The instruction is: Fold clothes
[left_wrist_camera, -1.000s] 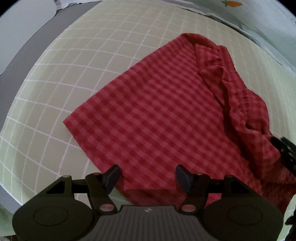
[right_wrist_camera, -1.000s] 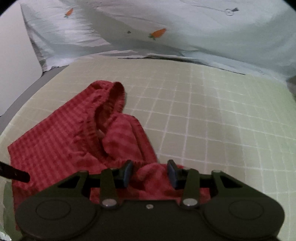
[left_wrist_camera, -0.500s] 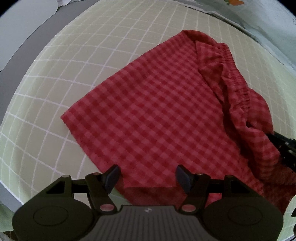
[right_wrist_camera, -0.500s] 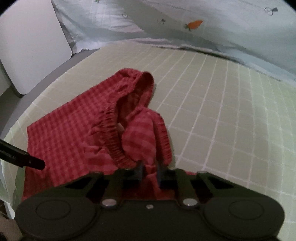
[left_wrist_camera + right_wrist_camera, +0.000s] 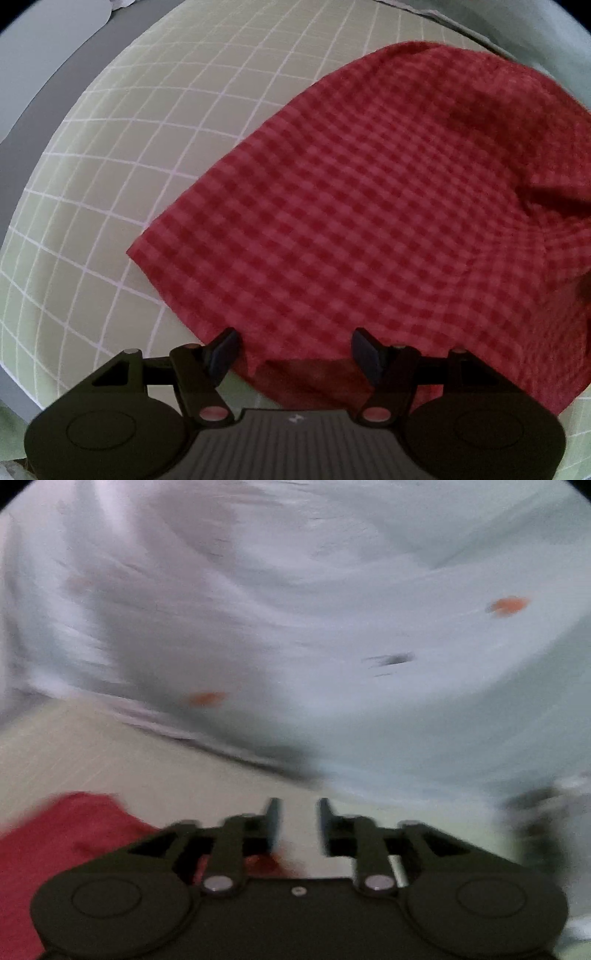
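Left tongs (image 5: 295,350) spread wide, fingers (image 5: 223,350) apart with nothing pinched, hovering at the near hem of the red gingham shorts (image 5: 369,206); hem edge lying between and just past the fingertips, whether touching them cannot be told. Shorts spread mostly flat over the green grid-patterned bed sheet (image 5: 110,166), one corner pointing left, far side rounded, a raised fold and crease along the right edge, a darker underlayer showing at the near hem. Beyond the sheet's left edge, a grey band of mattress side (image 5: 44,74) and a pale panel at the top-left corner. Right tongs (image 5: 297,825) parted by a narrow gap, bare sheet visible between the fingers (image 5: 271,823), nothing gripped there; view heavily motion-blurred. Red gingham shorts (image 5: 62,834) low at the left in that view, reaching under the tongs' left side, a red scrap showing just behind the left finger, contact unclear. Green sheet (image 5: 147,771) running ahead of the tongs to a pale blue bedcover (image 5: 332,609) with orange carrot prints (image 5: 508,605), rising behind it. A dark blurred shape at the far right, not identifiable.
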The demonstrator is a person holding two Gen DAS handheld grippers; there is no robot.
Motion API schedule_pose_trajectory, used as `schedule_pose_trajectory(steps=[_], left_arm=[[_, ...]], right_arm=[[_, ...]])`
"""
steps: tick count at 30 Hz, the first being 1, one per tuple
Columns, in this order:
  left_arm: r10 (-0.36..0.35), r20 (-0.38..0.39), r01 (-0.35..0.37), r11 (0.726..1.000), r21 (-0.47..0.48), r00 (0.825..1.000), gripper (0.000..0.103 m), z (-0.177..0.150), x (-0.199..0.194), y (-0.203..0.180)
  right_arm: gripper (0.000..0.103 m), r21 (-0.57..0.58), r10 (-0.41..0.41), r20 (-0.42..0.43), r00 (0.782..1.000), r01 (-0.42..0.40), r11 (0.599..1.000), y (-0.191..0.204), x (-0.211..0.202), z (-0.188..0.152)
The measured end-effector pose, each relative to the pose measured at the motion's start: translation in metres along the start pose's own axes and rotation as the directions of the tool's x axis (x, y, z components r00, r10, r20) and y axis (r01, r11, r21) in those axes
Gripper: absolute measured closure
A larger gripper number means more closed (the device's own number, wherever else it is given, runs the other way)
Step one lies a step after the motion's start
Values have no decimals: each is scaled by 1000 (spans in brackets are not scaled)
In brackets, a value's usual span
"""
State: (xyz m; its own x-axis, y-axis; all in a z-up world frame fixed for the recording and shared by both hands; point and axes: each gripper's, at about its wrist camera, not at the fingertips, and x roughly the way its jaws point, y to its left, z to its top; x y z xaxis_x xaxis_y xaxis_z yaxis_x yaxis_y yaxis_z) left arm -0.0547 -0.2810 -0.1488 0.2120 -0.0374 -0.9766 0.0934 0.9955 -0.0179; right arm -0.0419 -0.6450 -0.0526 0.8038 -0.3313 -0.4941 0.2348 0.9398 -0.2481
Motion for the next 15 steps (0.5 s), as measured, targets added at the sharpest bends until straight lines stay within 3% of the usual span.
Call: schedule_pose_trajectory(steps=[1, 2, 6, 10, 15], left_arm=[[5, 0, -5, 1000, 3, 1000, 34, 1, 1, -1], [11, 1, -11, 1000, 3, 1000, 34, 1, 1, -1], [28, 1, -28, 1000, 0, 1000, 29, 4, 2, -5], [39, 0, -39, 999, 17, 999, 28, 6, 4, -9], [53, -8, -52, 997, 64, 999, 25, 5, 7, -23]], right_arm=[[56, -25, -69, 7, 998, 69, 997, 1, -1, -1], [50, -8, -84, 18, 996, 84, 996, -1, -7, -8], [48, 224, 33, -107, 994, -8, 974, -12, -23, -63], [50, 355, 70, -280, 958, 35, 934, -11, -44, -138], [50, 443, 115, -326, 938, 44, 896, 3, -81, -183]])
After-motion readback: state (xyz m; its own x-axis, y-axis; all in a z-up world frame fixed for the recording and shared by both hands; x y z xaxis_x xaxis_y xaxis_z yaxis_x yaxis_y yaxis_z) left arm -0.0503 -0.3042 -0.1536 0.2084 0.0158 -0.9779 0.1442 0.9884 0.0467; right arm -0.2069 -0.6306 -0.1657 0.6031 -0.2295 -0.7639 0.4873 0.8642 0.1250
